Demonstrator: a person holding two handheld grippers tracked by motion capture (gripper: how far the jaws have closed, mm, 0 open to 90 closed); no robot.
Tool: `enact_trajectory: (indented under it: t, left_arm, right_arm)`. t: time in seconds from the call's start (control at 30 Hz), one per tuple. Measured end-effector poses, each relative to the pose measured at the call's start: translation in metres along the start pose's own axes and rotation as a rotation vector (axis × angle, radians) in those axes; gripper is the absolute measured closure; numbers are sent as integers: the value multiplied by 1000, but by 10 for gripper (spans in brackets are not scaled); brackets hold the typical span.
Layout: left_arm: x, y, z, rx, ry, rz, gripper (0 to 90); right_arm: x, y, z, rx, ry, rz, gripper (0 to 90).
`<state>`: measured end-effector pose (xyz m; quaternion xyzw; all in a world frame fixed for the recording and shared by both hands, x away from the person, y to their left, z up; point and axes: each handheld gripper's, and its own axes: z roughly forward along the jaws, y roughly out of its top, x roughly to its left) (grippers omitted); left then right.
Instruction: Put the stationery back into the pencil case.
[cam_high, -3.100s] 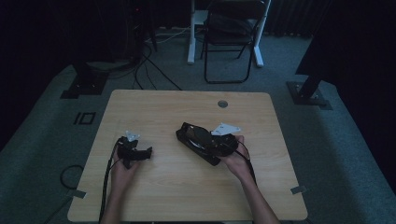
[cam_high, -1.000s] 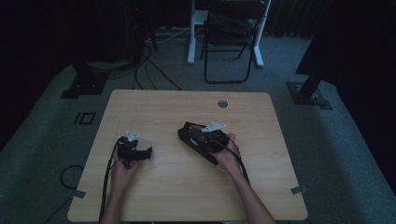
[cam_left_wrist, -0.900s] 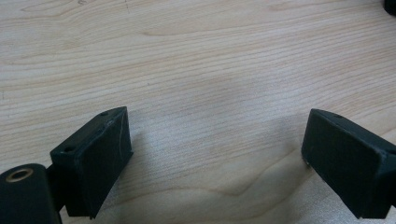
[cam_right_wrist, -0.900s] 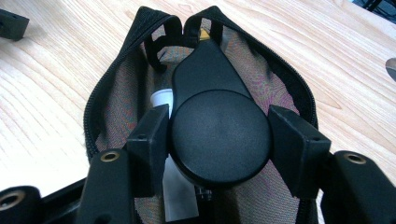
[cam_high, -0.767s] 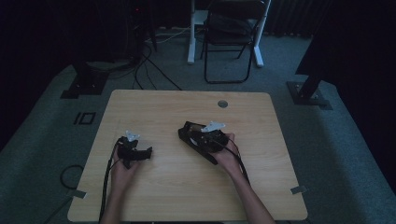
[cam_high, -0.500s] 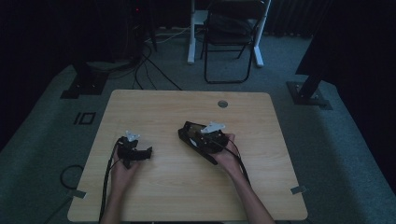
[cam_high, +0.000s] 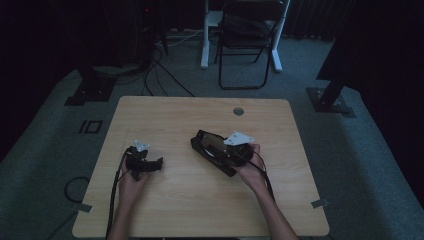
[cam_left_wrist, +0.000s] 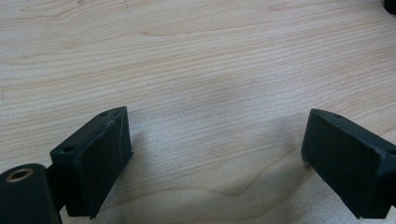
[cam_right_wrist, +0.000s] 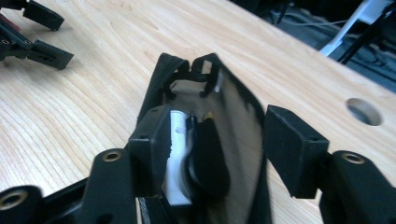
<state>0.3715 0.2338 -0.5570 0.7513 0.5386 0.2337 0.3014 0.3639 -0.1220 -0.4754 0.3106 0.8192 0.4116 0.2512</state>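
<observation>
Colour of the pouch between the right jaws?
Black pouch, with silver items inside; clearest in the right gripper view.

We see the pale wooden table (cam_high: 180, 200) with the black open pouch (cam_high: 210, 145) lying right of its centre, the right gripper (cam_high: 230, 155) over it. The left gripper (cam_high: 150, 165) sits well apart, toward the left. A black folding chair (cam_high: 250, 40) stands behind the table.

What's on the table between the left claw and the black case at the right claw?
Nothing: in the high view, bare wood of the table separates the left claw from the black case.
</observation>
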Motion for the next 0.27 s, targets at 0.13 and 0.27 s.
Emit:
enact_trajectory:
  t: [0.13, 0.27]
  left_arm:
    - [0, 0, 0, 1, 2, 0, 85]
    - [0, 0, 0, 1, 2, -1, 85]
  right_arm:
    - [-8, -6, -12, -6, -30, 4, 454]
    - [-21, -19, -19, 7, -66, 24, 454]
